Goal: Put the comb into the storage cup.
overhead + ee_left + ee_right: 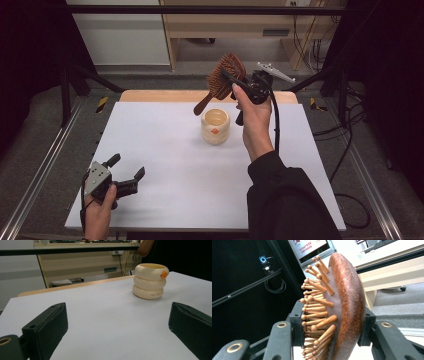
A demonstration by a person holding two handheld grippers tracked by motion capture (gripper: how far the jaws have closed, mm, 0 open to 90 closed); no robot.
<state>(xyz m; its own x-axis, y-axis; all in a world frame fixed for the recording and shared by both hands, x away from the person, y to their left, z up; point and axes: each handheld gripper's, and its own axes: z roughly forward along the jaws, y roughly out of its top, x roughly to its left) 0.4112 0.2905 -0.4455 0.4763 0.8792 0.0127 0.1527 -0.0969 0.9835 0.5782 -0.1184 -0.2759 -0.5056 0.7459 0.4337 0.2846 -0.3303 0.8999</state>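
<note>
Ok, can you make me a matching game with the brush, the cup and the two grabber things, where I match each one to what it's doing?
Things:
1. hairbrush
2. cup
3. left gripper
4. right gripper

States:
A. open, low over the table's near left corner
B. standing upright on the white table
C. held up in the air, handle pointing down toward the cup
D. shut on the brush's head

Pairs: 1-C, 2-B, 3-A, 4-D
</note>
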